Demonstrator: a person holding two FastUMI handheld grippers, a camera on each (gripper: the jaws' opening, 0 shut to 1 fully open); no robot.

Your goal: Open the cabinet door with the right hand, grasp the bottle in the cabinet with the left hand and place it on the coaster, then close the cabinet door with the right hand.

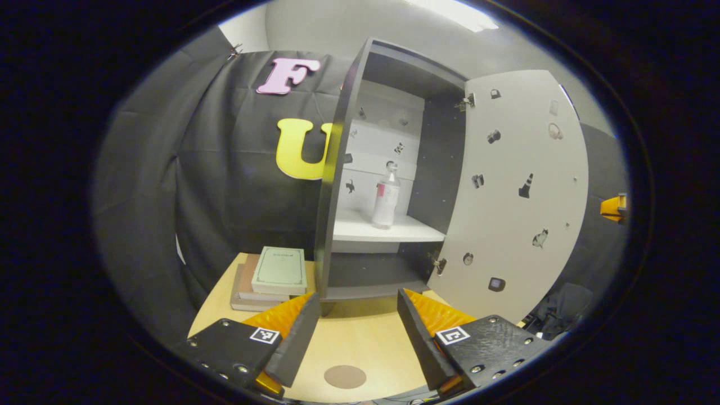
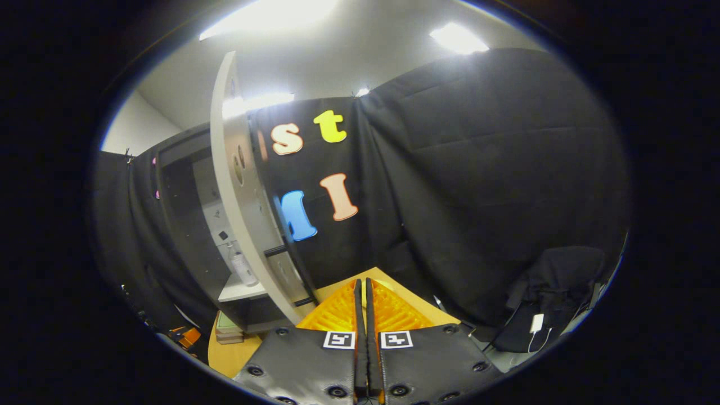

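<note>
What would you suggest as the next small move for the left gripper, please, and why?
Probably advance the left gripper straight forward and up toward the clear plastic bottle. The white cabinet door already stands wide open, the bottle stands upright on the white shelf, and the left gripper's jaws are spread apart with nothing between them.

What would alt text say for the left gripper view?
An open cabinet stands on a wooden table, its door swung right, with a clear bottle upright on its white shelf. The left gripper has its fingers spread apart above a round coaster; books are stacked at left.
</note>
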